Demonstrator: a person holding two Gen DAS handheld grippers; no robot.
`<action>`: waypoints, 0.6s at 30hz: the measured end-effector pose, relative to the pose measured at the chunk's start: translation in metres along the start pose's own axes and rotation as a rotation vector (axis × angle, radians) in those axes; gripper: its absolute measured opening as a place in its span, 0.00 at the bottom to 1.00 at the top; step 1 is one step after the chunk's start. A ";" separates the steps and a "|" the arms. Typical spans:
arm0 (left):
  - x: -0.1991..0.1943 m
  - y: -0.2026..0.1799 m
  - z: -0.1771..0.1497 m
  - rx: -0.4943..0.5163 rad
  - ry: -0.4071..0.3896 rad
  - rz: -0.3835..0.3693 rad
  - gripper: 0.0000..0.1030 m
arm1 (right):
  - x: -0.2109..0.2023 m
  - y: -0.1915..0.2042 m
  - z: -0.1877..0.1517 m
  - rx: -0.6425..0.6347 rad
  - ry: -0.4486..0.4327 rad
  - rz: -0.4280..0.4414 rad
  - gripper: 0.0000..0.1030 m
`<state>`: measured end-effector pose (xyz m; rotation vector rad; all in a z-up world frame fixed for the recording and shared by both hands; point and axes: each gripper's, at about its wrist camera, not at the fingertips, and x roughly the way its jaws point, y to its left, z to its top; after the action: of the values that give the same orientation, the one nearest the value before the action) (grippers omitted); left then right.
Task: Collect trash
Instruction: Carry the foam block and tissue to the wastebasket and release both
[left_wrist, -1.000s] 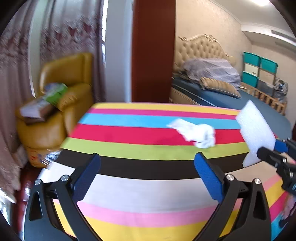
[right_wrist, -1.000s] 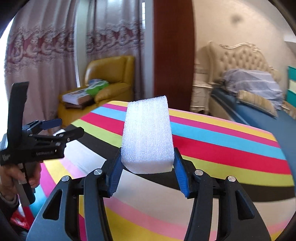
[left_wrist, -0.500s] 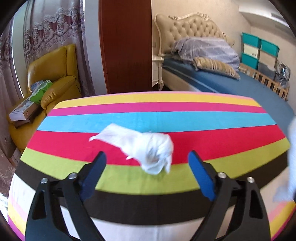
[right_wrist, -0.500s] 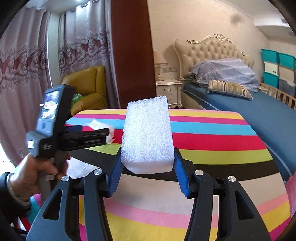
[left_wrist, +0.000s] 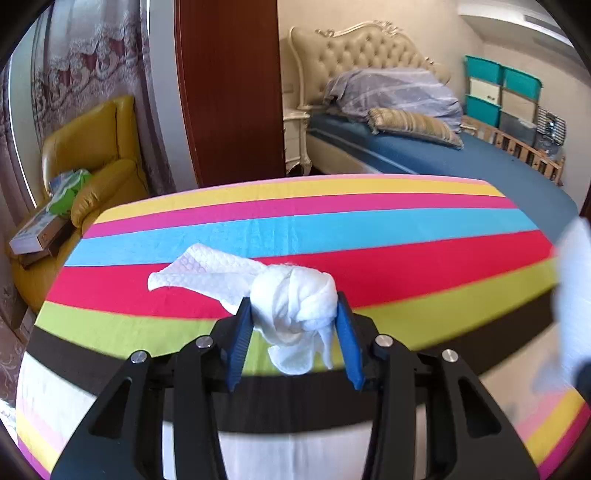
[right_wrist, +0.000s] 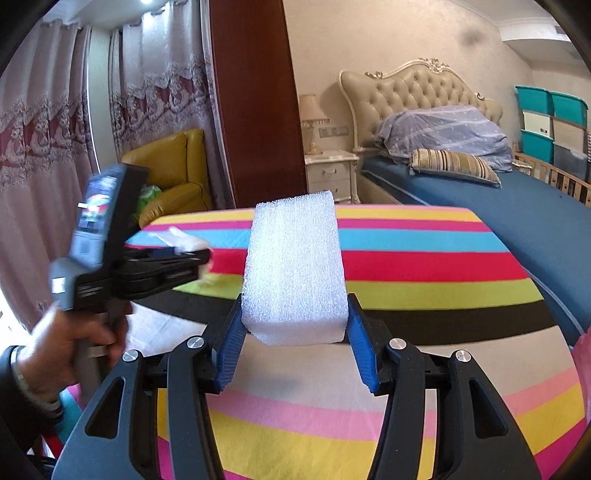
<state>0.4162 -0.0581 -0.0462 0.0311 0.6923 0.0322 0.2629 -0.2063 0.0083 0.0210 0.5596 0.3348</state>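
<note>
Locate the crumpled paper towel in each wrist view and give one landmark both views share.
Left wrist: paper towel low centre, between the left hand-held gripper pads.
Right wrist: paper towel middle left, at that gripper's tips.
Shared landmark: yellow armchair.

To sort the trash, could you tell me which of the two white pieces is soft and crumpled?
The tissue, knotted between the closing left gripper pads; the foam block in the right gripper is a stiff rectangle.

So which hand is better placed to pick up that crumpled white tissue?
The left. Its claw already straddles the crumpled tissue, jaws closing on it with the pads at its sides. The right claw is full, gripping a white foam block.
</note>
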 end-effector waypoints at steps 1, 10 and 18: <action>-0.009 0.000 -0.005 0.004 -0.014 -0.011 0.41 | 0.002 0.001 -0.001 0.004 0.013 -0.004 0.48; -0.091 0.003 -0.054 0.026 -0.160 -0.074 0.41 | -0.005 0.006 -0.005 0.005 0.017 -0.025 0.48; -0.147 -0.017 -0.081 0.056 -0.252 -0.137 0.41 | -0.028 0.005 -0.013 0.013 -0.003 -0.046 0.48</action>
<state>0.2519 -0.0790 -0.0159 0.0404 0.4418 -0.1213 0.2327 -0.2116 0.0120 0.0210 0.5586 0.2866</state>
